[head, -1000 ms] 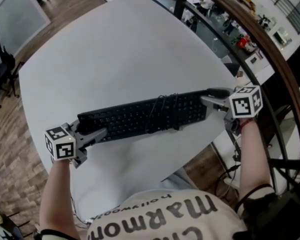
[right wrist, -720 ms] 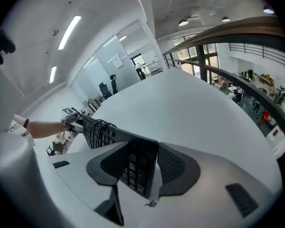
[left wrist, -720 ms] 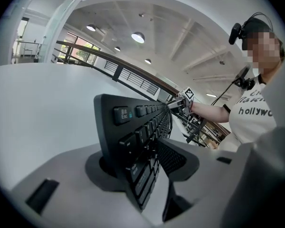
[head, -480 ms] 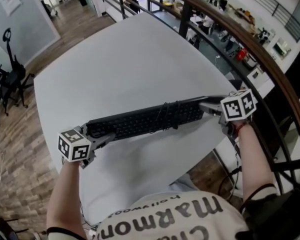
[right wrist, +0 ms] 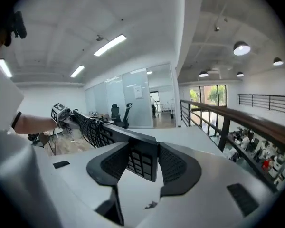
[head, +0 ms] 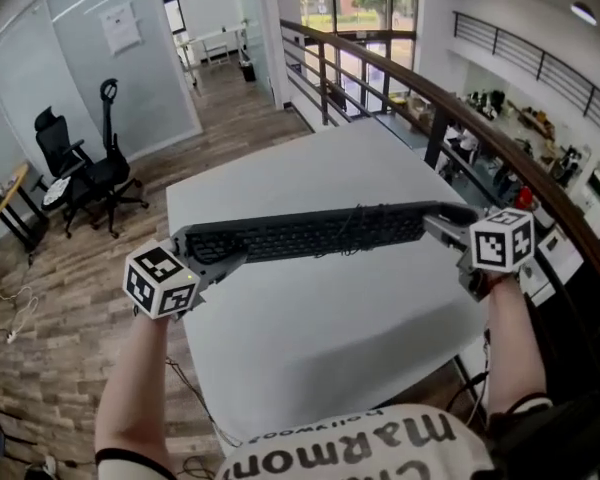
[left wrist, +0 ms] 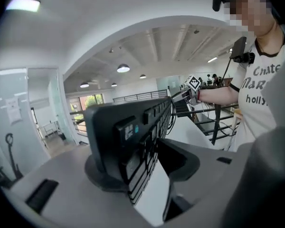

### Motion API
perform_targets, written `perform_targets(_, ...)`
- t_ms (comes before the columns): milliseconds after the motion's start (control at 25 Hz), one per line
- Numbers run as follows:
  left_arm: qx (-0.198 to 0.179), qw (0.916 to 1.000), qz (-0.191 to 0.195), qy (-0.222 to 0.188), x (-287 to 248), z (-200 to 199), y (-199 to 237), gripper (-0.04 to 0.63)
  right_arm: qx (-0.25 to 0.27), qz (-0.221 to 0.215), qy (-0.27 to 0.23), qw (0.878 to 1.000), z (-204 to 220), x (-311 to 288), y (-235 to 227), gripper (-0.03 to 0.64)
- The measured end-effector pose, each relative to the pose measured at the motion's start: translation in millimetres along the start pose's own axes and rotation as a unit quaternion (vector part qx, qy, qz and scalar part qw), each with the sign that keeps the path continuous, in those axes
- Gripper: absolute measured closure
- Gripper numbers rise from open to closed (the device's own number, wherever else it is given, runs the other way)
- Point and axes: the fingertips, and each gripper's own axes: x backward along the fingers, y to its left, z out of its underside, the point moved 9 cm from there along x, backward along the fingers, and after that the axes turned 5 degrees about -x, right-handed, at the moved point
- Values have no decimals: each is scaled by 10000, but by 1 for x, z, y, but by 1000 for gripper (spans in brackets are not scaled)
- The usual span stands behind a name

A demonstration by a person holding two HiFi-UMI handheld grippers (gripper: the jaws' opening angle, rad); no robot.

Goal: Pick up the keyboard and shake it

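A black keyboard (head: pixel 310 233) with its cable (head: pixel 355 230) wound round the middle hangs level in the air above the white table (head: pixel 330 338). My left gripper (head: pixel 215 260) holds its left end and my right gripper (head: pixel 442 220) holds its right end. In the left gripper view the keyboard (left wrist: pixel 128 132) stands on edge between the pads of the left gripper (left wrist: pixel 137 163), whose jaws are opening slightly while the pads still press on it. In the right gripper view the keyboard's end (right wrist: pixel 141 159) is pinched between the two pads of the right gripper (right wrist: pixel 143 167).
A wooden railing (head: pixel 540 168) runs along the table's right side, with a drop to a lower floor behind it. Black office chairs (head: pixel 80 173) stand on the wood floor at the left, near a glass wall. The person's torso fills the bottom edge.
Both grippers have lifted the keyboard off the table and carried it up and away from the body. The head view has tipped up, so more of the room shows.
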Motion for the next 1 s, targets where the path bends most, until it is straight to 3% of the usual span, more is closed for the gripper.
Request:
perform_targets(160,-726,9954,-602,-182,66,-49,26,394,396,-126,-785,9961,-58,-7,46,410)
perform_targets(280,-1249,9870,-968,-295,116,-87,28,396,578,-194,-1239,9904,-94,3,79,405)
perform_targets(560,-2646,9470,-1776,-398,182,-156,35,407,860,-361,-1941,9765,-153,1,115,401)
perform_targets(800,-3211,9216,-2106,-571,207,-179,24,414,1047,-353,-2496,9620,-175,8,133,397)
perform_targets(1000,-3406,9095,-2249,-794,217,-182,17,417,1203,-458,-2904,9482,-183,15,141,396)
